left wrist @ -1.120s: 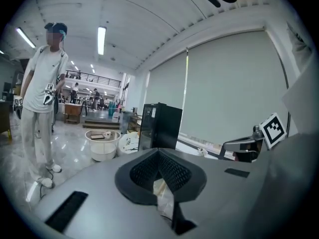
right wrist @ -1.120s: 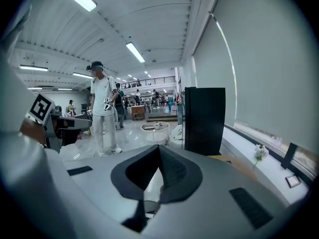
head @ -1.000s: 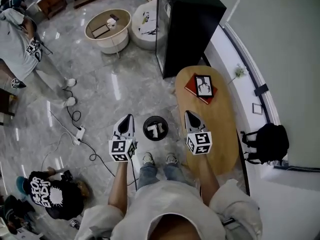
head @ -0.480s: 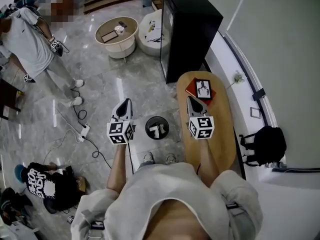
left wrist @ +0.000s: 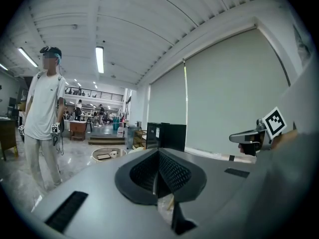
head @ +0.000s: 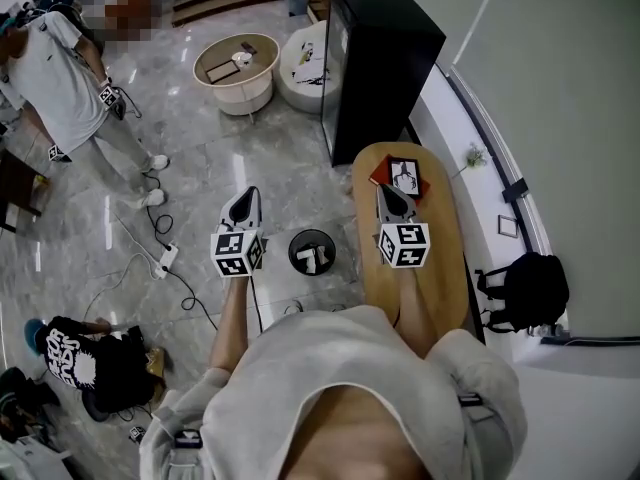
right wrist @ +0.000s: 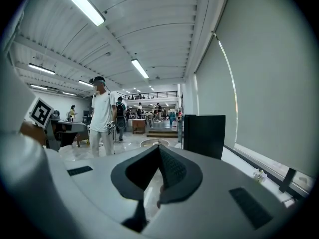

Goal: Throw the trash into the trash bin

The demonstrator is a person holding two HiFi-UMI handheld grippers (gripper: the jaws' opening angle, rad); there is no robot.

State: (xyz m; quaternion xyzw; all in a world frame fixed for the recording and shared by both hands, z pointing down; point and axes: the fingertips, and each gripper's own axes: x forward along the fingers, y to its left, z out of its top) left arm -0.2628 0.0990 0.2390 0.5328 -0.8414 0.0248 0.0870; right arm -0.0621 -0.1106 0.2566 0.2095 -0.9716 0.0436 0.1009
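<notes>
A small round black trash bin (head: 312, 253) stands on the marble floor with white trash inside it. My left gripper (head: 243, 204) hangs in the air just left of the bin, jaws shut and nothing between them. My right gripper (head: 390, 197) is over the oval wooden table (head: 440, 268), right of the bin, also shut and empty. In the left gripper view the ribbed pads (left wrist: 172, 172) meet in a line; the right gripper (left wrist: 246, 136) shows at its right edge. The right gripper view shows its pads (right wrist: 172, 171) closed too.
A red book (head: 405, 176) lies at the table's far end. A tall black cabinet (head: 385, 58) stands beyond it, with a round beige table (head: 236, 68) further left. One person (head: 60, 78) stands at the left, another (head: 85, 368) crouches by a power strip (head: 165, 261). A black backpack (head: 535, 288) sits at the right.
Both grippers have risen, still shut and side by side. The view has pulled back, so the bin and table look smaller and my feet have slipped from sight.
</notes>
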